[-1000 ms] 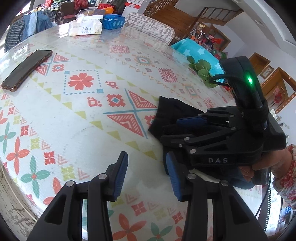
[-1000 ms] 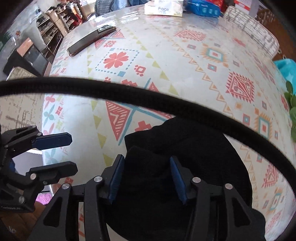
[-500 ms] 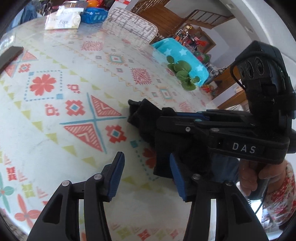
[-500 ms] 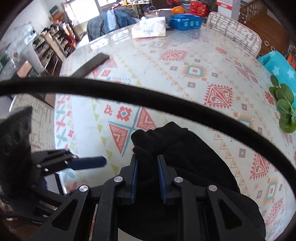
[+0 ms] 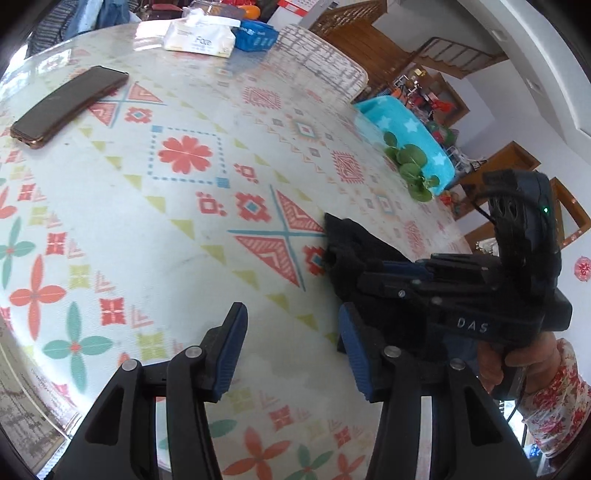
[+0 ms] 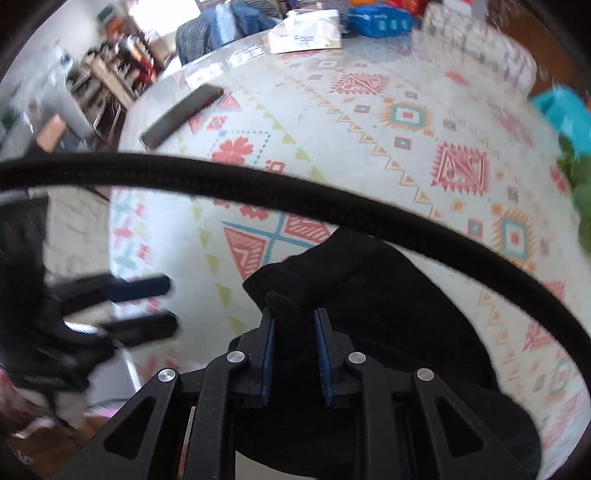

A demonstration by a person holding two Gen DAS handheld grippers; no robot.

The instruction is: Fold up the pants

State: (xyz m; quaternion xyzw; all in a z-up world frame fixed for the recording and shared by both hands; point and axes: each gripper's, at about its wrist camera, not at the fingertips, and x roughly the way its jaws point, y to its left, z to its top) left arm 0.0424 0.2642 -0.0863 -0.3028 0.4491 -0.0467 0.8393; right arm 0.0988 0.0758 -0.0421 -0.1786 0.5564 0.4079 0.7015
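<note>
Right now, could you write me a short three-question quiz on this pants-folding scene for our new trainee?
1. True or false: the left gripper is shut on the black pants.
2. Which gripper pinches a fold of the pants? A) left B) right C) neither
3. Fill in: the dark phone lies on the patterned ____.

Key: 1 false, it is open over bare cloth beside the pants; 2 B; 3 tablecloth.

Patterned table point(image 5: 155, 258) w/ black pants point(image 6: 369, 295), phone point(image 5: 70, 105), tissue pack point(image 5: 201, 37), blue pkg point(image 5: 256, 35).
</note>
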